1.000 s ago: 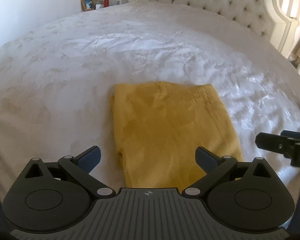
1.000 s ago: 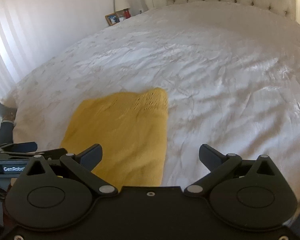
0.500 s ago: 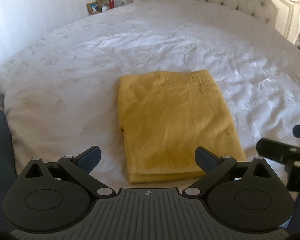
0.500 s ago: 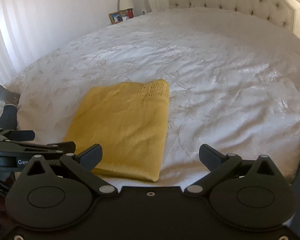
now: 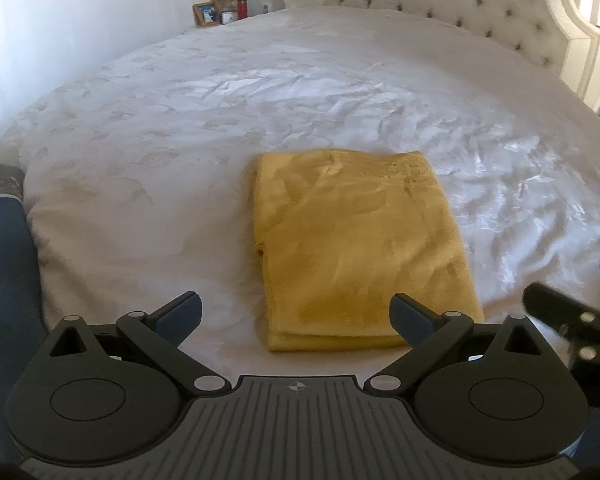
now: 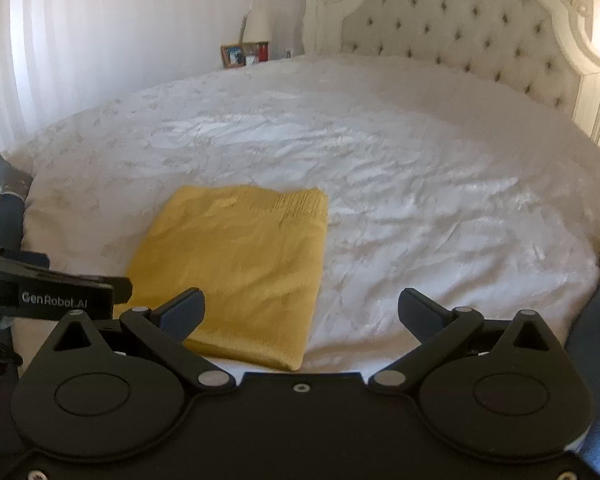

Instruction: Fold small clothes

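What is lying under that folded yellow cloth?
The yellow cloth lies flat on the white bedspread. At its near edge a second yellow layer shows beneath the top one. Whatever else might lie between or beneath the layers is covered.

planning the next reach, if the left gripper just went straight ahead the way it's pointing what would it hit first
Most likely the folded yellow garment: it lies straight ahead of the open left gripper, its near edge just beyond the fingertips on the white bedspread. Height above the bed is hard to judge, so it might skim over it.
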`<control>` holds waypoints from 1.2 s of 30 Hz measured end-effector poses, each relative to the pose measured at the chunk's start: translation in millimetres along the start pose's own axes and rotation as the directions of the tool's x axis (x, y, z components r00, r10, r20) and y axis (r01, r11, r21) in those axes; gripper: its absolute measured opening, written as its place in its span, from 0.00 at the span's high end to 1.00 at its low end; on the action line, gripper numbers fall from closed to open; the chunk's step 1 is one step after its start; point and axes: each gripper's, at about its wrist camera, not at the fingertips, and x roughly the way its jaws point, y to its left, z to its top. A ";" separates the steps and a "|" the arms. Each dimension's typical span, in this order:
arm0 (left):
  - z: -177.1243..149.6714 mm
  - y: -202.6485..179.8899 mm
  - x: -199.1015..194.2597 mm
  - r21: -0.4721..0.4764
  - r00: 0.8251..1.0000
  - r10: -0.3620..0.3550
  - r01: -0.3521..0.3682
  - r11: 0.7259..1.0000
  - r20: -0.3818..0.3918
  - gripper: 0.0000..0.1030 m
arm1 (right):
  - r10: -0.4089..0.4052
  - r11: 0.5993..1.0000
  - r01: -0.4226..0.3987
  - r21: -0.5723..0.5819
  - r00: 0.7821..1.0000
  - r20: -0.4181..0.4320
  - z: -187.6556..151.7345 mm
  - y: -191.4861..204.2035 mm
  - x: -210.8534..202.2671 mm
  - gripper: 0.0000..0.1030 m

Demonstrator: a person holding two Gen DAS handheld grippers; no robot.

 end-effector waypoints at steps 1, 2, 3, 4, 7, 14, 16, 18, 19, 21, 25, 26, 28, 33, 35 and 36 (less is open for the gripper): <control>-0.4 0.7 -0.6 0.001 1.000 0.004 -0.004 1.000 0.001 0.02 | -0.015 1.000 0.015 0.003 1.000 0.004 0.8 0.1 -1.1 0.01; -0.8 0.9 -1.0 0.002 1.000 0.008 -0.008 1.000 0.004 0.02 | -0.036 0.999 0.036 0.007 0.999 0.006 1.4 0.4 -1.8 0.01; -1.1 0.9 -1.4 0.002 1.000 0.014 -0.014 1.000 0.005 0.02 | -0.062 0.998 0.062 0.006 0.998 0.003 2.0 1.1 -1.7 0.01; -1.2 1.0 -1.6 0.002 1.000 0.017 -0.017 1.000 0.005 0.02 | -0.085 0.996 0.085 0.000 0.996 -0.004 2.4 1.3 -0.7 0.01; -1.7 0.7 -1.7 -0.001 1.000 0.013 -0.013 1.000 -0.002 0.02 | -0.102 0.995 0.102 -0.018 0.995 -0.015 2.4 2.5 0.6 0.01; -4.3 -0.1 -1.6 0.010 1.000 0.012 -0.012 1.000 -0.001 0.02 | -0.041 0.999 0.041 -0.014 0.999 -0.024 1.7 0.5 2.6 0.01; -4.8 -0.3 -1.3 0.011 1.000 0.013 -0.013 1.000 -0.003 0.02 | -0.030 0.999 0.029 -0.014 0.999 -0.030 1.3 1.1 3.4 0.01; -5.1 -0.1 -1.1 0.012 1.000 0.012 -0.012 1.000 -0.004 0.02 | -0.026 1.000 0.026 -0.014 0.999 -0.036 0.9 1.2 4.5 0.01; -4.8 0.1 -0.7 0.012 1.000 0.012 -0.012 1.000 -0.005 0.02 | -0.023 1.000 0.023 -0.013 0.999 -0.040 0.7 1.5 5.5 0.01; -4.6 -0.1 -0.5 0.015 1.000 0.011 -0.011 1.000 -0.005 0.02 | -0.018 1.000 0.018 -0.011 0.999 -0.047 0.5 1.8 6.8 0.01; -4.7 0.2 -0.3 0.016 1.000 0.008 -0.008 1.000 -0.007 0.02 | -0.011 1.000 0.011 -0.008 0.998 -0.056 0.3 1.9 8.5 0.01; -4.6 0.5 -0.1 0.016 1.000 0.009 -0.009 1.000 -0.008 0.02 | -0.010 1.000 0.010 -0.007 0.998 -0.058 0.5 1.7 8.8 0.01; -4.3 0.9 1.1 0.015 1.000 0.011 -0.011 1.000 -0.012 0.02 | -0.007 1.000 0.006 -0.006 0.998 -0.062 0.5 1.8 9.7 0.01; -4.6 0.5 4.0 0.010 1.000 0.010 -0.010 1.000 -0.025 0.02 | 0.002 1.000 -0.003 -0.004 0.997 -0.072 0.0 1.5 12.2 0.01; -4.5 0.3 5.3 0.012 1.000 0.012 -0.011 1.000 -0.029 0.02 | 0.006 1.000 -0.006 -0.002 0.997 -0.077 -0.3 2.3 13.0 0.01; -4.6 0.1 5.5 0.012 0.999 0.012 -0.012 1.000 -0.030 0.02 | 0.007 1.000 -0.008 -0.002 0.997 -0.079 -0.4 2.3 13.4 0.01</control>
